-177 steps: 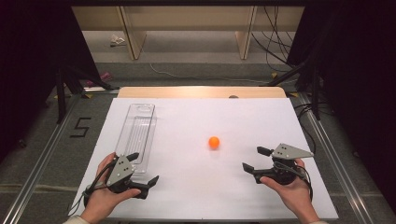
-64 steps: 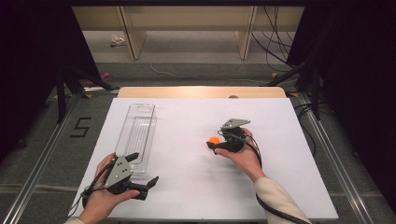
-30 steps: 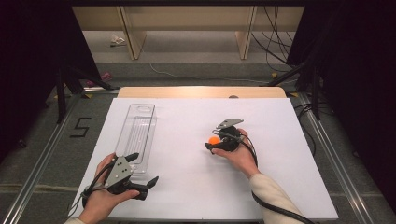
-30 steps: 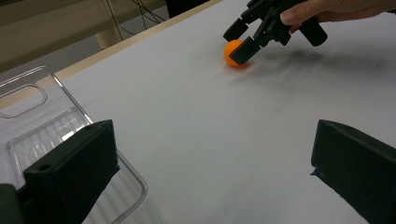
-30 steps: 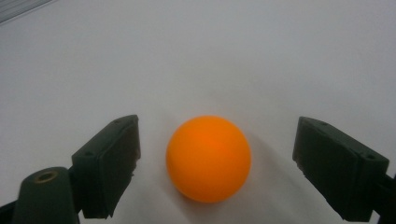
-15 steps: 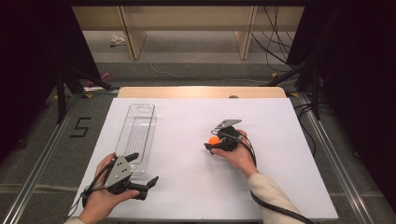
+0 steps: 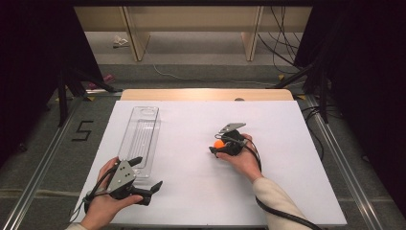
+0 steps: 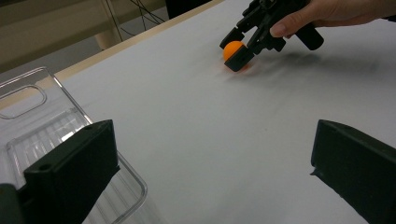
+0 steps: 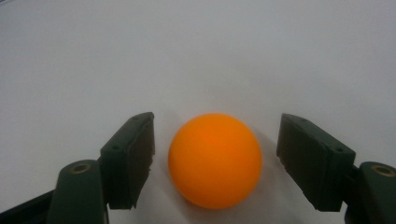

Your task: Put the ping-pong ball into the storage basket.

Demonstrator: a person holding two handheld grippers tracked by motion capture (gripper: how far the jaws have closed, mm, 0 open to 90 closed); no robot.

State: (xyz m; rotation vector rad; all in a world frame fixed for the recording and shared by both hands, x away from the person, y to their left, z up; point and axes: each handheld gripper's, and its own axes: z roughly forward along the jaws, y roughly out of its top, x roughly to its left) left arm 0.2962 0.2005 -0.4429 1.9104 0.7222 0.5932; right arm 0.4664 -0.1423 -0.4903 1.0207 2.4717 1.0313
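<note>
The right gripper (image 9: pixel 215 154) straddles the orange ball (image 9: pixel 215 159) on the white surface (image 7: pixel 191 143), its jaws just now closing, small gaps seemingly left either side. Next: pinch squarely, then lift. The left gripper (image 7: pixel 146 175) rests spread beside the clear tray (image 7: pixel 140 136). Open room lies all around, edges well off.

My right gripper (image 7: pixel 218 147) sat low near the table's centre, pointing toward ten o'clock, its jaws having just been closing but not yet pressing. My left gripper (image 7: pixel 146 175) rested at seven o'clock, jaws spread wide, aimed toward two o'clock.
</note>
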